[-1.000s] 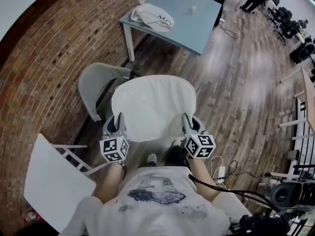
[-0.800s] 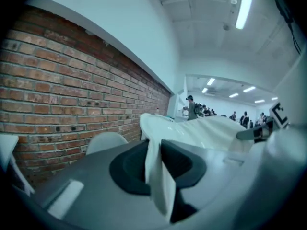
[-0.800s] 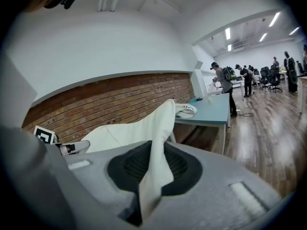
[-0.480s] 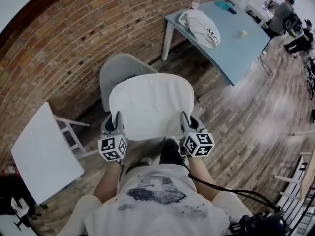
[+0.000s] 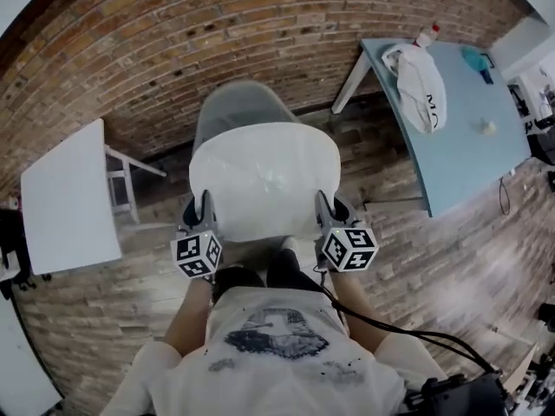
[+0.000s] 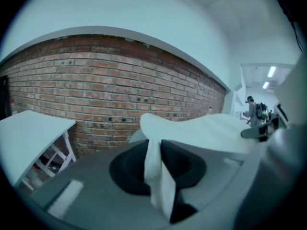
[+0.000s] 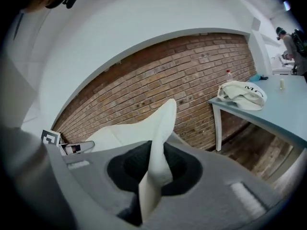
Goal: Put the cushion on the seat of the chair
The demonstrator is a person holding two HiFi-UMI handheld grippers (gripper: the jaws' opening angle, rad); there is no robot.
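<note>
Item: cushion [image 5: 264, 180]. White, thin and limp, with rounded corners and faint creases across its top face; no print or piping visible.

Location: held in the air in front of the person, above the pale shell chair [image 5: 232, 109], whose backrest shows beyond the cushion's far edge. Contact with the seat cannot be told.

Orientation: lies roughly flat, top face up. Its broader span runs side to side between the two tools; its far edge points towards the brick wall [image 5: 173, 42].

Left tool [image 5: 205, 208]: clamped on the cushion's near-left edge, fabric pinched between the jaws.

Right tool [image 5: 324, 206]: clamped on the near-right edge, fabric folded upright between the jaws.
</note>
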